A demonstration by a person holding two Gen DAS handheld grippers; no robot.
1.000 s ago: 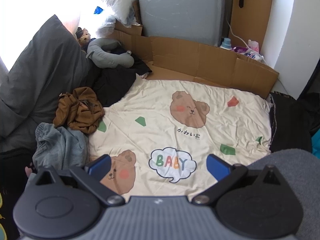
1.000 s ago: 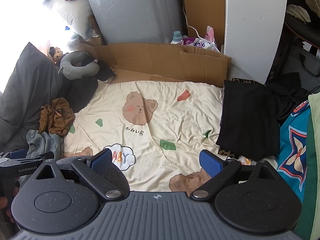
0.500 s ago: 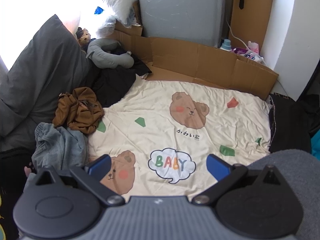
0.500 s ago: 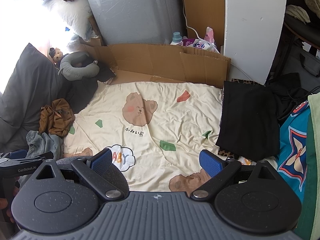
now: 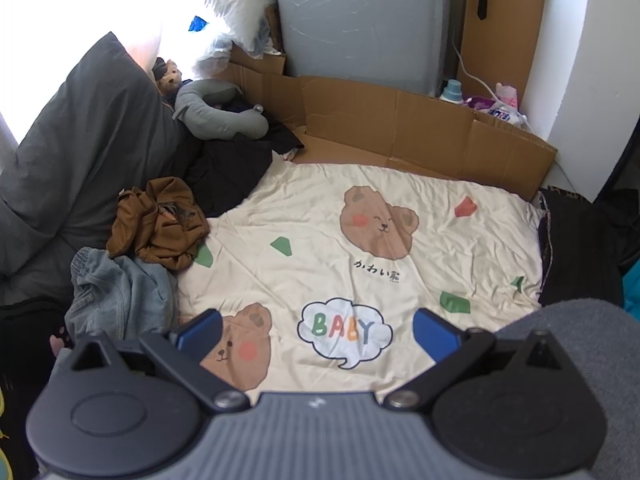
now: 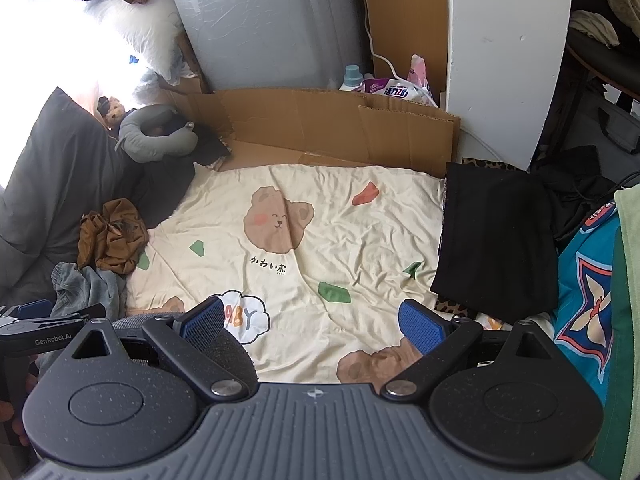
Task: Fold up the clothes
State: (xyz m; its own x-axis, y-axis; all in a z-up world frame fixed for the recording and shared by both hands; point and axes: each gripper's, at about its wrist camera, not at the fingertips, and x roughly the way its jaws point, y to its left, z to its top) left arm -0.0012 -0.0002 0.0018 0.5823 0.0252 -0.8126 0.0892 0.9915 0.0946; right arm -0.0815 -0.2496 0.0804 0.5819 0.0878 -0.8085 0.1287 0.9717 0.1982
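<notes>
A crumpled brown garment (image 5: 160,222) (image 6: 111,240) lies at the left edge of a cream bear-print blanket (image 5: 320,232) (image 6: 320,240). Just in front of it sits a bunched grey-blue garment (image 5: 120,292) (image 6: 86,284). A flat black garment (image 6: 496,240) (image 5: 576,256) rests along the blanket's right edge. My left gripper (image 5: 318,330) hovers open above the blanket's near part, empty. My right gripper (image 6: 312,320) is also open and empty, above the near right of the blanket. The left gripper's body (image 6: 36,322) shows at the far left of the right wrist view.
Cardboard sheets (image 5: 400,120) (image 6: 340,128) line the far side, with a grey cabinet (image 5: 360,20) behind. A dark grey pillow (image 5: 80,140), a neck pillow (image 5: 216,112) and dark clothes (image 5: 228,172) crowd the left. A white pillar (image 6: 508,52) and teal fabric (image 6: 588,312) stand right.
</notes>
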